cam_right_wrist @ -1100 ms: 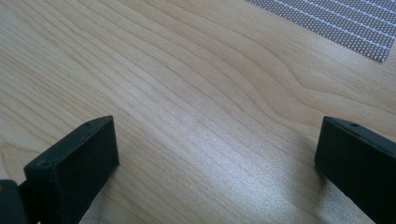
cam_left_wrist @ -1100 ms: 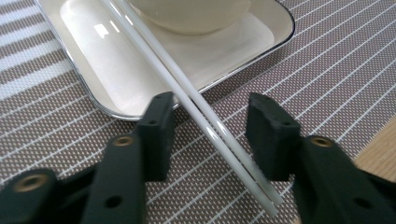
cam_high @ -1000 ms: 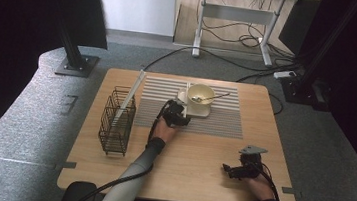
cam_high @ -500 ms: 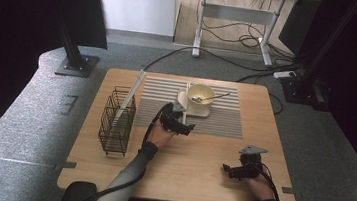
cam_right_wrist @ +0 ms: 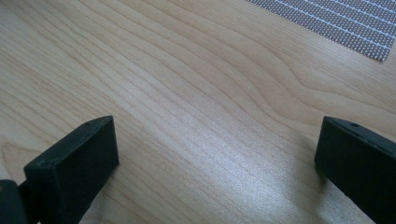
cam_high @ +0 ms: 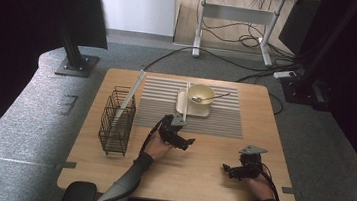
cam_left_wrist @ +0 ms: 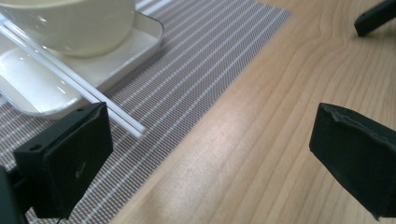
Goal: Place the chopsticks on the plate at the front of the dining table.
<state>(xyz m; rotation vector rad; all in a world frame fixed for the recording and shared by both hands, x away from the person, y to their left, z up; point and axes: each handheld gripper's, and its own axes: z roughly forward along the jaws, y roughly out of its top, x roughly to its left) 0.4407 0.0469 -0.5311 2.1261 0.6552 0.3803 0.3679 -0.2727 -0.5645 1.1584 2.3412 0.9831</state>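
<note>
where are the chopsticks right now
In the high view the chopsticks lie on the left edge of the white tray beside the bowl, on the striped mat, tips pointing toward the open left claw.

1. On the table (cam_high: 193,177), toward its far edge: a striped mat (cam_high: 161,106).
2. On the mat's far middle: a tray (cam_high: 182,106), with a bowl (cam_high: 201,94) on it and a spoon (cam_high: 214,97) in the bowl.
3. Across the tray's left edge, running near to far: chopsticks (cam_high: 186,101).
4. Left of the mat: a wire basket (cam_high: 116,121), with a flat board (cam_high: 131,95) leaning in it.
5. Just before the mat's near edge: the left gripper (cam_high: 178,139).
6. Well right of it, near the table's near right corner: the right gripper (cam_high: 239,170).
</note>
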